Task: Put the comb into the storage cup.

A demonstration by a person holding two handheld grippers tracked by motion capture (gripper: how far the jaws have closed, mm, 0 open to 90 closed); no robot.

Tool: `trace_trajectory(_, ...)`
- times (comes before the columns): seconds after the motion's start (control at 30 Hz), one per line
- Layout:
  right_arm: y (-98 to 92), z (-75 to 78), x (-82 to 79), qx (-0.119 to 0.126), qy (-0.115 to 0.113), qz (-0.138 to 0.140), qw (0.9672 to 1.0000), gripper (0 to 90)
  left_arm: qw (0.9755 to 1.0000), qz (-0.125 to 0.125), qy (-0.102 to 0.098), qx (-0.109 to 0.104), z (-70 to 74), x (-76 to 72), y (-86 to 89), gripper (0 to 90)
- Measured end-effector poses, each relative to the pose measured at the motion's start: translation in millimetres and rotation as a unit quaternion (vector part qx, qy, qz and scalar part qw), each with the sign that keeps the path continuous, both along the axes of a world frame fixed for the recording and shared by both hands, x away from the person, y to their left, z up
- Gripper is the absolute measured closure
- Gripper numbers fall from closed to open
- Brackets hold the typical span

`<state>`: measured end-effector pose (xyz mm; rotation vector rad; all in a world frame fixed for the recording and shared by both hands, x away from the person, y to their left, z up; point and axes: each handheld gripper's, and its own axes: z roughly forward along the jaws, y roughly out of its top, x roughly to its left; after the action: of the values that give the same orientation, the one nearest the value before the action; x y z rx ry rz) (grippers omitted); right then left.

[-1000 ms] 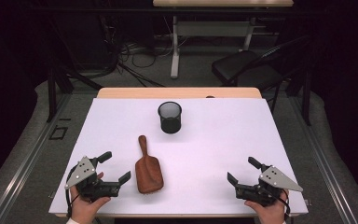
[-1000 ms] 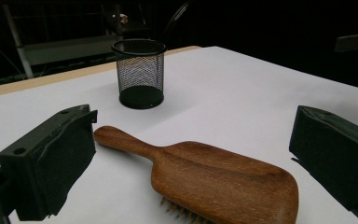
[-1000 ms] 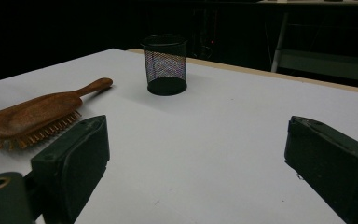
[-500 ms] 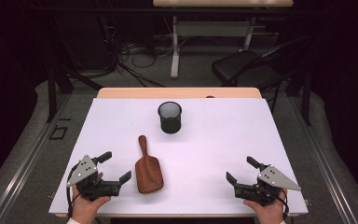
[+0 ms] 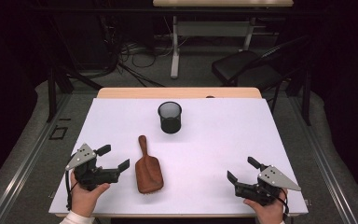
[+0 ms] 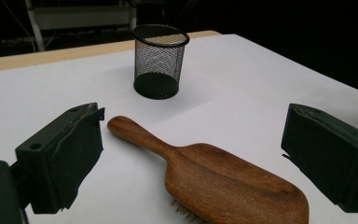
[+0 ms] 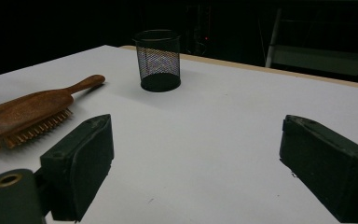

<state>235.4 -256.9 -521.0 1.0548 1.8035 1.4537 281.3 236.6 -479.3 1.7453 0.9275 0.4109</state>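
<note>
High view: left gripper (image 5: 115, 158), jaws spread and empty, nears the hairbrush (image 5: 148, 171) beside it; right gripper (image 5: 242, 171), released, has just been narrowing slightly; next, probably straddle the handle.

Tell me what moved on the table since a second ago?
The left hand-held gripper lifted a little beside the wooden hairbrush, jaws open, holding nothing. The right hand-held gripper kept its place; its jaws have just been closing slightly, with nothing between them. The hairbrush, bristles down, and the black mesh cup stayed where they were on the white table.
</note>
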Motion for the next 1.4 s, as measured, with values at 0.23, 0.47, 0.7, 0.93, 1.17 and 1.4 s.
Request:
trace_trajectory(0.23, -0.8, 0.0, 0.1, -0.001, 0.000, -0.002, 1.0000, 9.9, 0.9991, 0.001, 0.042, 0.009, 6.2, 14.8, -6.5, 8.7)
trace_trajectory(0.47, 0.4, -1.4, 1.6, -0.002, 0.009, 0.000, 1.0000, 9.9, 0.9988, 0.007, 0.049, 0.001, 14.9, 29.7, -16.2, 14.9)
trace_trajectory(0.7, 1.3, -1.7, 1.8, -0.003, 0.010, -0.002, 0.9999, 7.6, 0.9986, 0.012, 0.051, 0.002, 21.7, 43.8, -29.0, 16.1)
trace_trajectory(0.93, 1.9, -1.4, 2.1, -0.004, 0.013, -0.003, 0.9999, 3.4, 0.9981, 0.021, 0.057, 0.007, 22.1, 55.9, -35.9, 20.6)
trace_trajectory(1.17, 3.8, -0.8, 3.1, -0.009, 0.015, -0.007, 0.9998, 0.0, 0.9972, 0.031, 0.068, 0.001, 21.5, 64.9, -36.3, 23.9)
trace_trajectory(1.4, 2.5, 1.8, 5.5, -0.005, 0.034, -0.025, 0.9991, 0.0, 0.9960, 0.041, 0.079, 0.002, 19.2, 74.9, -38.5, 26.2)
